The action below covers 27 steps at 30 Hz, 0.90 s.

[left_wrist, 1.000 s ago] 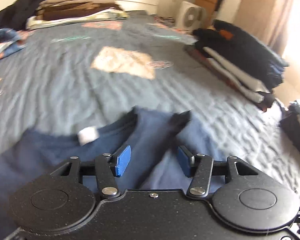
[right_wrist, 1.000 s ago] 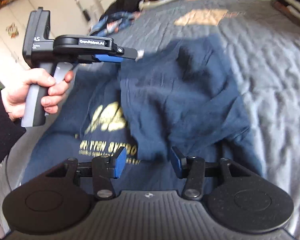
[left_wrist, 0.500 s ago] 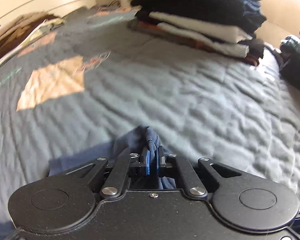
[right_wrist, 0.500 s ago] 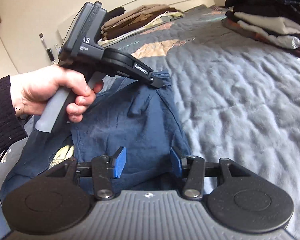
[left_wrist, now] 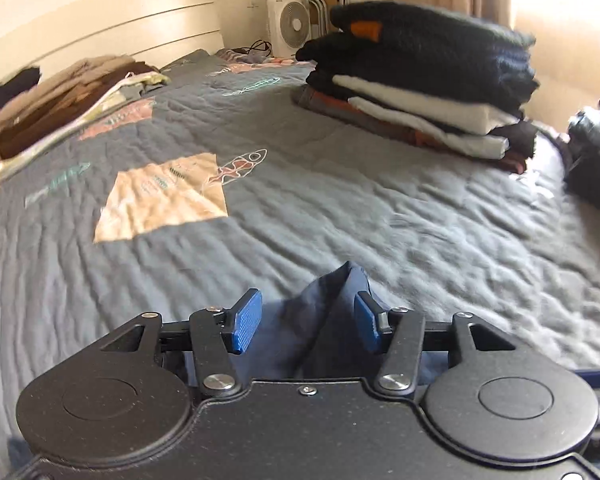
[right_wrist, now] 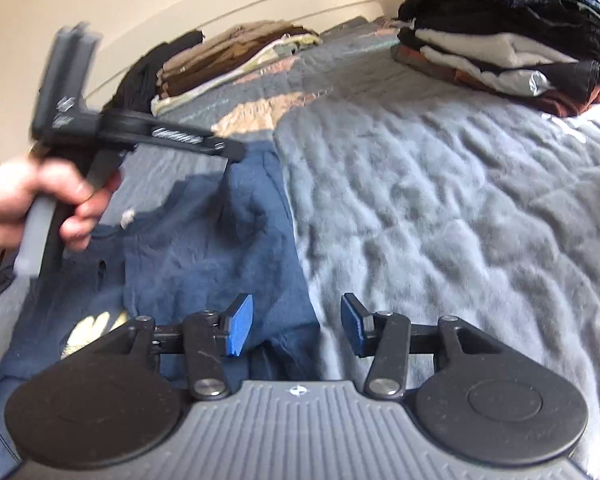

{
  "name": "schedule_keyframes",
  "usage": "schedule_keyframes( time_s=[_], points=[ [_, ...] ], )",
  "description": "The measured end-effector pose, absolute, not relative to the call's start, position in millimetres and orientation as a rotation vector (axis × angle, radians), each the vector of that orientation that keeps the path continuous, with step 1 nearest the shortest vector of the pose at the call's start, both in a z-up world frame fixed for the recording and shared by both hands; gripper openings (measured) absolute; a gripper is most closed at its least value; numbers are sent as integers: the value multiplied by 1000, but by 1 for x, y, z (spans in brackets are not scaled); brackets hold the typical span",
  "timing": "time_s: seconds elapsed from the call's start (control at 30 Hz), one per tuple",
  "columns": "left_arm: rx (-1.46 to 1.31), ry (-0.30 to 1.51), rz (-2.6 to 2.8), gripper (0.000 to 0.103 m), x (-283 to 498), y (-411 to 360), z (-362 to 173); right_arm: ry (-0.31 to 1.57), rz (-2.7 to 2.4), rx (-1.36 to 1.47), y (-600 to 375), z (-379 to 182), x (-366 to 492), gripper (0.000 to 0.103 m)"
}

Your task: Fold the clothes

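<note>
Grey quilted bedspread (left_wrist: 340, 208), wrinkled, tan patch with rocket stitching mid-bed. Pale headboard (left_wrist: 112, 36) at far end, white fan (left_wrist: 290, 26) beside it, curtain and bright window at right.

Navy T-shirt (right_wrist: 216, 248) lying at near left part of bed, partly folded over itself, right edge running along bare quilt; yellow print showing at lower left in right wrist view. Raised peak of same fabric (left_wrist: 332, 320) poking up between left gripper (left_wrist: 306, 320) pads.

Left gripper jaws opening, cloth between blue pads but not pinched, released. Seen from right wrist view too (right_wrist: 220, 148), blurred, over shirt's far corner, gripped by a hand (right_wrist: 40, 208).
Right gripper (right_wrist: 296, 322) jaws parted, nothing clamped; shirt's near edge under left pad, quilt under right one.

Obstacles: tall stack of folded dark and white clothes (left_wrist: 428, 84) at far right of bed; brown and beige folded pile (left_wrist: 60, 104) at far left by headboard; dark items (left_wrist: 592, 160) at right edge.

Wide bare quilt between shirt and both stacks, middle and right of bed free. Bed's right edge beyond tall stack, lit by sun.
</note>
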<state>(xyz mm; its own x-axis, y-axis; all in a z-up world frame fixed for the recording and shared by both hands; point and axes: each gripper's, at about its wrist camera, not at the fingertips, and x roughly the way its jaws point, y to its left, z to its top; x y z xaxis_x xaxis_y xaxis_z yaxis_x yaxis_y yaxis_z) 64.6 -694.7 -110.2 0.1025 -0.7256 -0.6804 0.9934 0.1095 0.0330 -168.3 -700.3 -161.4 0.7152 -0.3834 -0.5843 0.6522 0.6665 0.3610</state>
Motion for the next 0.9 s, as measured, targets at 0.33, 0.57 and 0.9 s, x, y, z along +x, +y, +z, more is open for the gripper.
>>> schedule_keyframes(
  time_s=[0.33,0.57,0.9],
  points=[
    [326,906,-1447,23,22,-580,-135,449,-413,572,-684,-148,-155,48],
    [103,1074,-1339,23,28,-561,-172,432,-500,654,-699,-158,-169,48],
    [124,1086,-1267,2,35,-515,-171,514,-596,681,-711,-194,-171,48]
  ],
)
